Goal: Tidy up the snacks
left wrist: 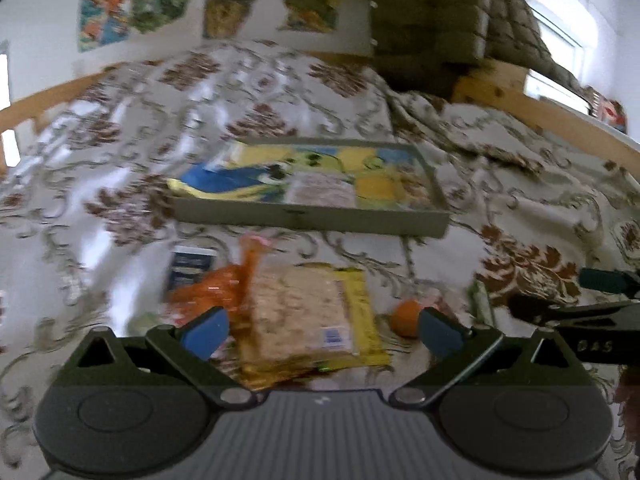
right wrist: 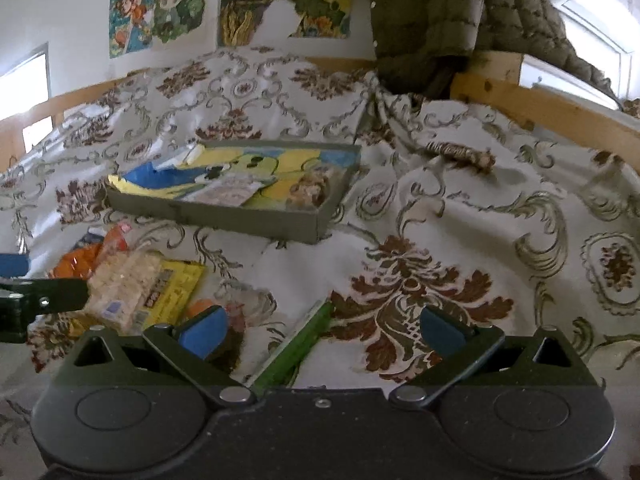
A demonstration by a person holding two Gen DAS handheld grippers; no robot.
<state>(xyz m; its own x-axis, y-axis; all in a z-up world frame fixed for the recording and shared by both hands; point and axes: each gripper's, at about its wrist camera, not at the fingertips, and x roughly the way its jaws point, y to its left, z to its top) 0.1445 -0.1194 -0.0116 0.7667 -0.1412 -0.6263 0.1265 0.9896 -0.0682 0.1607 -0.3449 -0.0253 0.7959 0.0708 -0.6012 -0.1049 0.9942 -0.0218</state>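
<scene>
We hover over the snack pile, both grippers wide and empty.

Our left gripper (left wrist: 320, 330) frames the rice cake pack (left wrist: 298, 312); our right gripper (right wrist: 322, 330) sits above the green box (right wrist: 298, 350). The tray (right wrist: 256, 222) lies beyond on the bedspread (right wrist: 460, 216), already holding snacks.

One grey tray (right wrist: 224, 216) counted on bedspread (right wrist: 460, 208). Inside tray: two yellow packets, one blue, one clear. Outside tray: one rice-cake pack (left wrist: 296, 312), one green pack (right wrist: 296, 352), one orange ball (left wrist: 406, 318). Two posters (right wrist: 160, 12) noted.
</scene>
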